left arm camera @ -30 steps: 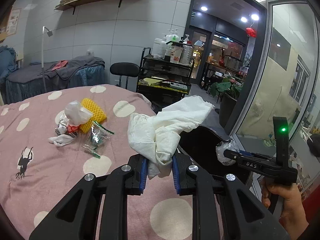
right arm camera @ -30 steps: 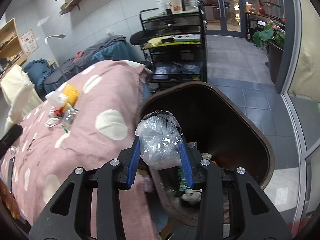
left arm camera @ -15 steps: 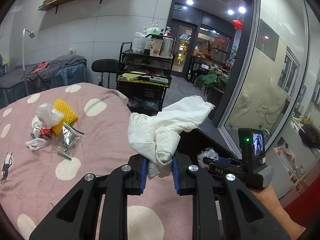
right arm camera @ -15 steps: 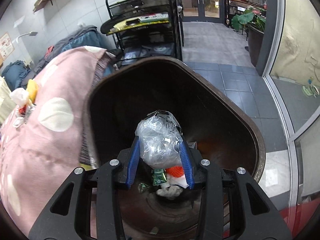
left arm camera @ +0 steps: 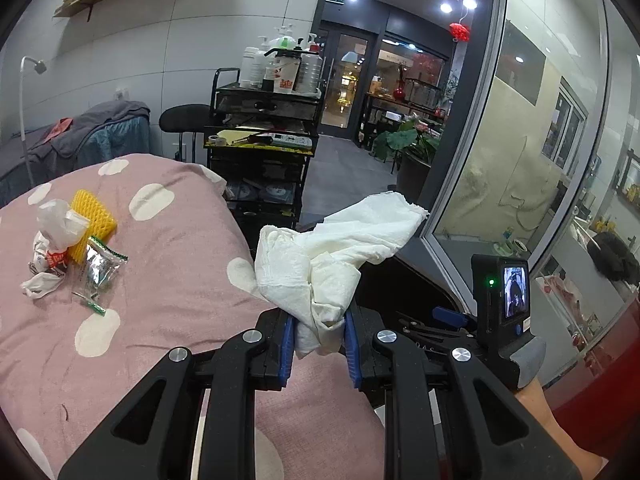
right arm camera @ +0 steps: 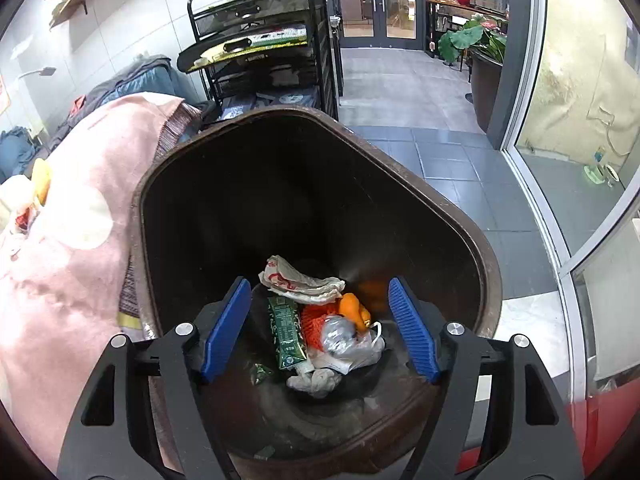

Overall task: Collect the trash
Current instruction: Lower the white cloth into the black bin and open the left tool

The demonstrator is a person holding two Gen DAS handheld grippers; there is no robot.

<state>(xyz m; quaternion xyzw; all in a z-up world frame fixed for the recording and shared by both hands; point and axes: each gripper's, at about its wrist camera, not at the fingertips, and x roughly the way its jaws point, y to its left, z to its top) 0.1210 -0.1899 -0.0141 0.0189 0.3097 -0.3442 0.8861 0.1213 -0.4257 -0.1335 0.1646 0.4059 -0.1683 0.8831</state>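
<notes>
Right wrist view: green printed wrapper (right arm camera: 286, 334) in bin (right arm camera: 460, 232), text unreadable.

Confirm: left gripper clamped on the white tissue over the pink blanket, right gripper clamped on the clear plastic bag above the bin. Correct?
Not quite. The right gripper is open and empty over the brown bin, as the right wrist view shows; the clear plastic bag lies inside on the other trash. The left gripper is clamped on the white tissue over the pink blanket.
</notes>
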